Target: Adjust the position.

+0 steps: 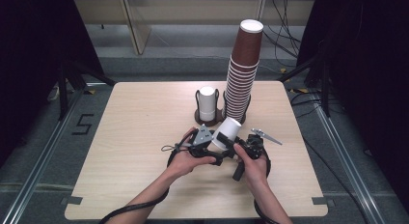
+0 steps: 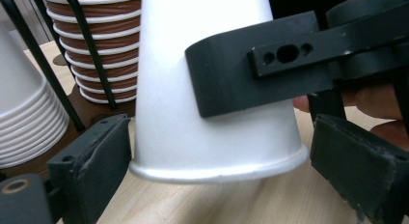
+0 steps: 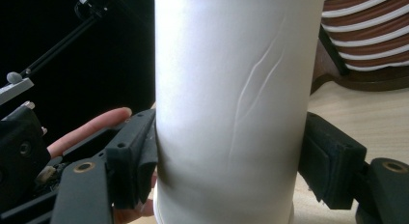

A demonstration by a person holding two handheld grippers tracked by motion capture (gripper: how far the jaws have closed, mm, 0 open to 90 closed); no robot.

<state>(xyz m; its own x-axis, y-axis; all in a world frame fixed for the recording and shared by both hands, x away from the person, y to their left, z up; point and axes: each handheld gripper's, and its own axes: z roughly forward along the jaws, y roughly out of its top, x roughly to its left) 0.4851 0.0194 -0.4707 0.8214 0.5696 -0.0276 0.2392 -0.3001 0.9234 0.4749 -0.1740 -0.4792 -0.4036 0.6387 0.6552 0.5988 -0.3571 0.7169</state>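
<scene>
At frame centre, the white cup (image 1: 227, 133) tilts upper right, clamped in the right gripper (image 1: 239, 147), rim between the left gripper (image 1: 215, 147)'s parted jaws.

The white cup's (image 3: 231, 108) top and base are cut off; the brown cup stack (image 3: 366, 31) runs offscreen.
</scene>
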